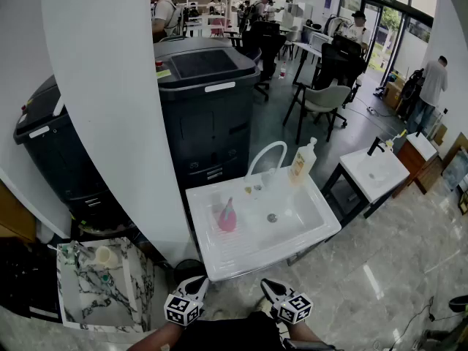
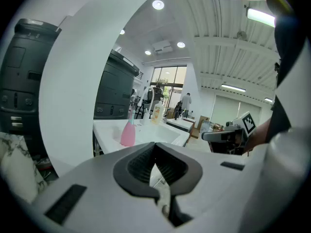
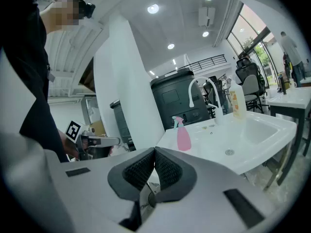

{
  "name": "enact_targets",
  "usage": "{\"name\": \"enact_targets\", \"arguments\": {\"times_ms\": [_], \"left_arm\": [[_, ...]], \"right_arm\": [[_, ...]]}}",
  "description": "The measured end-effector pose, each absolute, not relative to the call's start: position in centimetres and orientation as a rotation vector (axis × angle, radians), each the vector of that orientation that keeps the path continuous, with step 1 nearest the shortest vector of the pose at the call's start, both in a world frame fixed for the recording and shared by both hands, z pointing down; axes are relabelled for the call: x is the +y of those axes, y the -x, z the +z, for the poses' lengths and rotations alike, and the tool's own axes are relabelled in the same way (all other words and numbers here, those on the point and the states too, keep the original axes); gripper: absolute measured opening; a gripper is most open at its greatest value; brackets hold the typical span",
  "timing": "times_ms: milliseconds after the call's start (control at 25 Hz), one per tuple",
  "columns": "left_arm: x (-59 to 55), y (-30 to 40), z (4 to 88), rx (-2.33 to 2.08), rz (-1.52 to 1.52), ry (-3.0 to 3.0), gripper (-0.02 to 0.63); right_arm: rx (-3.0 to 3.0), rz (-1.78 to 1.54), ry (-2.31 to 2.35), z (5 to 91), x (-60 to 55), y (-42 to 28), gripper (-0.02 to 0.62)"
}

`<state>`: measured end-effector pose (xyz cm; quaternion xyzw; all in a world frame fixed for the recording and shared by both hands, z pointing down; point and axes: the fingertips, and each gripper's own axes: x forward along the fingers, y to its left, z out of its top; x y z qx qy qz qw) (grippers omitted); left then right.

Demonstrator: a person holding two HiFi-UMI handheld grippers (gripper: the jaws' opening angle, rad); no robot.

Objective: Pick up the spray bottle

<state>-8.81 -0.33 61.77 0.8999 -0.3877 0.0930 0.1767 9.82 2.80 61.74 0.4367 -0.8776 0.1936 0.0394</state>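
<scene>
We log the pink spray bottle (image 1: 227, 216) standing upright on the ribbed left side of the white sink (image 1: 219, 268), outside the basin, with nothing touching it. The drain (image 1: 272, 217) lies to its right in the basin. At the back edge stand a white arched tap (image 1: 265, 156) and, at the back right corner, a yellowish soap bottle (image 1: 303, 161).

The left gripper (image 1: 199, 284) is low at the near edge of the head view, in front of the sink and well apart from the spray bottle. In its own view we see the two dark ribbed pads pressed together at the tips with nothing between them (a narrow gap shows lower down). There the spray bottle stands ahead, to the left of the jaw line.

The right gripper (image 1: 269, 287) is beside the left one and also short of the sink. Its pads meet as well, and it holds nothing. In its view the spray bottle sits above and to the right of the jaw line.

Further out we note a white column (image 1: 110, 86) left of the sink and a black bin (image 1: 208, 104) behind the sink. A marbled basin (image 1: 142, 284) sits at lower left and a second white sink (image 1: 376, 170) off to the right. People are in the background among desks and by the windows.
</scene>
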Motion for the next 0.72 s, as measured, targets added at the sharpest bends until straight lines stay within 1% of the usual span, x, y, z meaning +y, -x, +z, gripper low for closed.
{"name": "enact_targets", "arguments": {"times_ms": [720], "left_arm": [[1.0,9.2,62.3,-1.083,0.263,-2.536,0.008]], "right_arm": [[-2.68,0.583,-1.409,61.6,3.6,-10.0,0.026]]}}
